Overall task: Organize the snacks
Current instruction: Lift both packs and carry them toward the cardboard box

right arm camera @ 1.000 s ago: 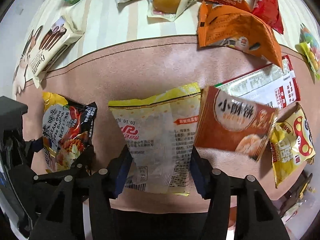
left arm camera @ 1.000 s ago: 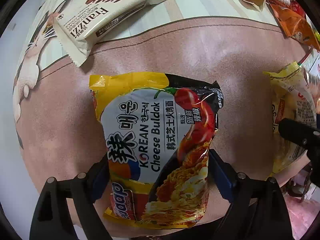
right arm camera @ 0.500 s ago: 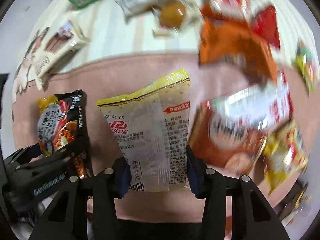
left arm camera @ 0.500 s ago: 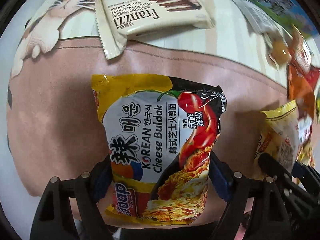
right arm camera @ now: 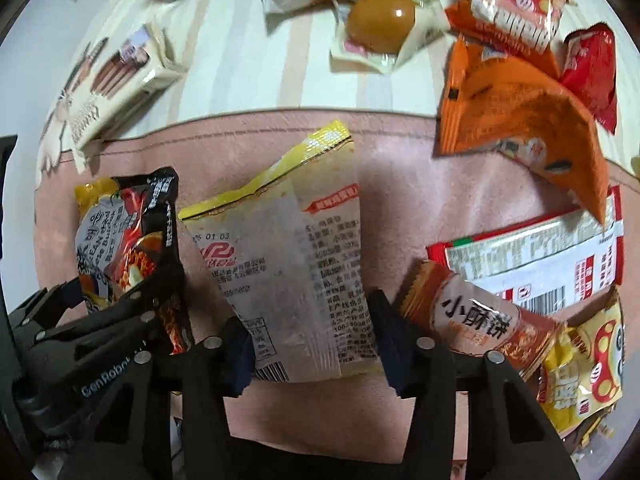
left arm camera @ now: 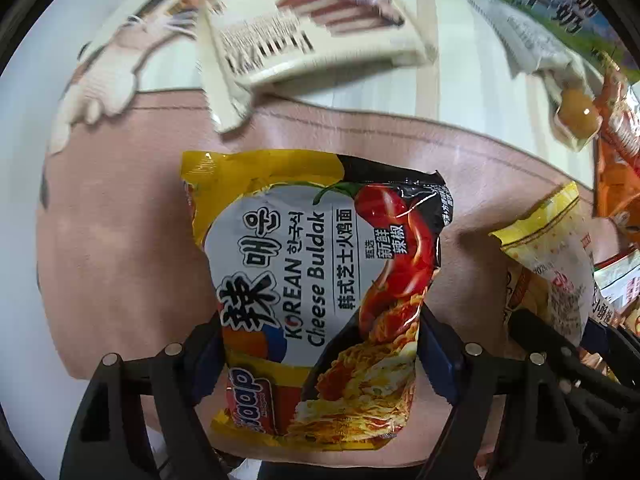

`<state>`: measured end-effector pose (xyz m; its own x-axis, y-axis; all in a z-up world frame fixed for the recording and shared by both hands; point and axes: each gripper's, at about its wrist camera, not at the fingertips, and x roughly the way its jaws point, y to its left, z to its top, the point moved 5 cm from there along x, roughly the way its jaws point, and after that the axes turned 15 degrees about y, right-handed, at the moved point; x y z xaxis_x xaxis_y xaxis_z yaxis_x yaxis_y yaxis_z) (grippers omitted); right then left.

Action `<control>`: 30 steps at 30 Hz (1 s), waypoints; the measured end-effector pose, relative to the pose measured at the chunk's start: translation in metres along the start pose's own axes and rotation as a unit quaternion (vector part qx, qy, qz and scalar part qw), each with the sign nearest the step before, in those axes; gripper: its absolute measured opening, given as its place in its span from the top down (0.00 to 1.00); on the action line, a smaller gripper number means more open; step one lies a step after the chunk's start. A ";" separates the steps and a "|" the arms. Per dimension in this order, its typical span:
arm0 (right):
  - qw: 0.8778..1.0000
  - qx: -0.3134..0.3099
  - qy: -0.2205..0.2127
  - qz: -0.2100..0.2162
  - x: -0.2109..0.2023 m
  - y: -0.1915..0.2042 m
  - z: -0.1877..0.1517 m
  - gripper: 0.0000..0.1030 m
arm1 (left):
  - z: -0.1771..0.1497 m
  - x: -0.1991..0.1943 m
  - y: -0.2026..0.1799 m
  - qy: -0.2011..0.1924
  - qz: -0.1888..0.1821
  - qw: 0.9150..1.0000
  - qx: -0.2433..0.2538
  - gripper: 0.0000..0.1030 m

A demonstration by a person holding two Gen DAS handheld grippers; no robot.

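Note:
A yellow and black Korean cheese noodle packet (left arm camera: 304, 264) hangs between the fingers of my left gripper (left arm camera: 320, 352). The jaws are closing and both blue pads press on its sides. It shows again at the left of the right wrist view (right arm camera: 120, 240). My right gripper (right arm camera: 312, 344) is shut on a pale yellow snack packet (right arm camera: 288, 260), held back side up and tilted, just clear of the pink mat (right arm camera: 400, 184). This packet (left arm camera: 552, 264) is close to the right of the noodle packet. Both grippers point down and stand side by side.
A cream cookie box (right arm camera: 116, 80) lies on the striped cloth beyond the mat's far left. A packed egg (right arm camera: 380, 16), an orange bag (right arm camera: 528, 108), a red-and-white packet (right arm camera: 552, 256), a brown pastry packet (right arm camera: 476, 316) and several more snacks crowd the right.
The right gripper closed on the pale yellow packet and carried it left, tilted, close to the noodle packet. The left gripper rolled and tightened on the noodle packet.

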<state>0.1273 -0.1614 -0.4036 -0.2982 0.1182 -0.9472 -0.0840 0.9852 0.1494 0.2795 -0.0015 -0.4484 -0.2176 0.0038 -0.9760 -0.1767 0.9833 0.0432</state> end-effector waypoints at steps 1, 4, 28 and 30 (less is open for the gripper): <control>1.000 -0.001 -0.003 0.003 -0.005 -0.002 0.004 0.51 | -0.003 -0.004 -0.003 -0.007 -0.001 1.000 -0.002 0.22; 1.000 -0.012 -0.022 0.016 -0.023 -0.007 -0.011 0.52 | -0.009 -0.027 -0.015 -0.028 -0.011 1.000 -0.005 0.23; 0.972 -0.033 -0.216 0.083 -0.314 -0.094 0.037 0.52 | 0.109 -0.354 -0.028 -0.186 -0.095 0.975 0.075 0.23; 0.973 -0.028 -0.218 0.076 -0.321 -0.096 0.060 0.52 | 0.136 -0.364 -0.028 -0.177 -0.096 0.977 0.074 0.23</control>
<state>0.2884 -0.2864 -0.1315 0.1186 0.3160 -0.9413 -0.1250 0.9452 0.3016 0.4946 -0.0061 -0.1233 0.1553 -0.1455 -0.9771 -0.0351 0.9877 -0.1527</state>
